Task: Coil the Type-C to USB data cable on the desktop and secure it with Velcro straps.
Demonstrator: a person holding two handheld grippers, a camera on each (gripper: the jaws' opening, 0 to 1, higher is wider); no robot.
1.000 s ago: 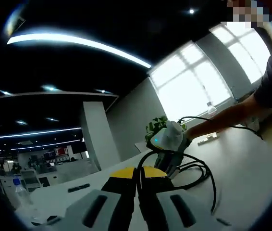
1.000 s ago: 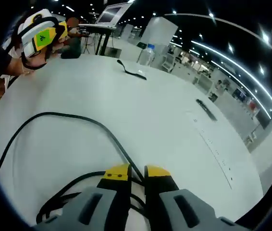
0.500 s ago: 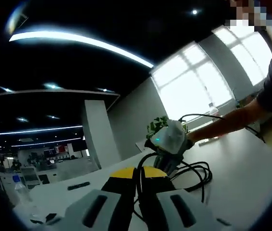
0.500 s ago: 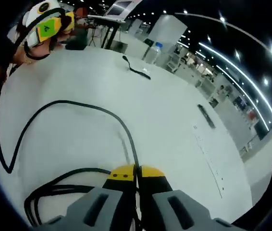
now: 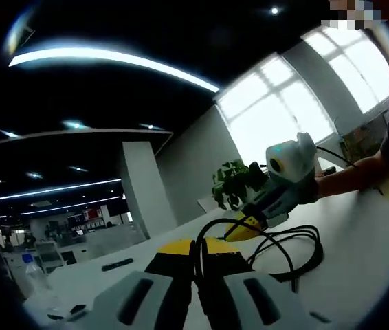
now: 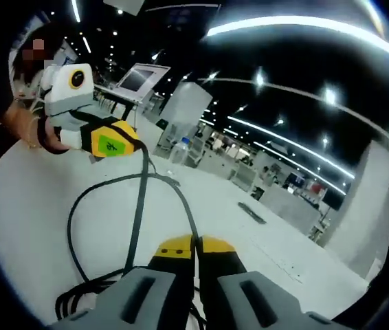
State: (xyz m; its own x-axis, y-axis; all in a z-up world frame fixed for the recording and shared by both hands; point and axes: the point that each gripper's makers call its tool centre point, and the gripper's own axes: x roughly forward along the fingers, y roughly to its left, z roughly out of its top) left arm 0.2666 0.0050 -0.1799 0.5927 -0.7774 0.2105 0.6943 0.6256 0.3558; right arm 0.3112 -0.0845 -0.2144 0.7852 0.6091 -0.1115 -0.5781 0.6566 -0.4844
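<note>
A black data cable (image 5: 297, 249) lies in loose loops on the white table (image 5: 359, 275). My left gripper (image 5: 196, 245) is shut on one strand of it, which runs up between its yellow tips. Across from it my right gripper (image 5: 241, 229) hangs tilted over the loops, held by a hand, with cable running from its tips. In the right gripper view my right gripper (image 6: 195, 243) is shut on the cable (image 6: 138, 206), which arcs in a raised loop towards my left gripper (image 6: 134, 144), held in a hand at upper left. More loops (image 6: 78, 302) lie bunched beside the jaws.
A dark strap-like strip (image 6: 253, 212) lies further out on the table, and a similar one (image 5: 117, 264) shows in the left gripper view. A water bottle (image 6: 180, 149) and a monitor (image 6: 138, 80) stand beyond. A potted plant (image 5: 232, 184) is at the table's far side.
The right gripper has risen and tilted up with the cable, drawing a loop off the table. The two grippers now stand closer, and the loops lie more gathered.
</note>
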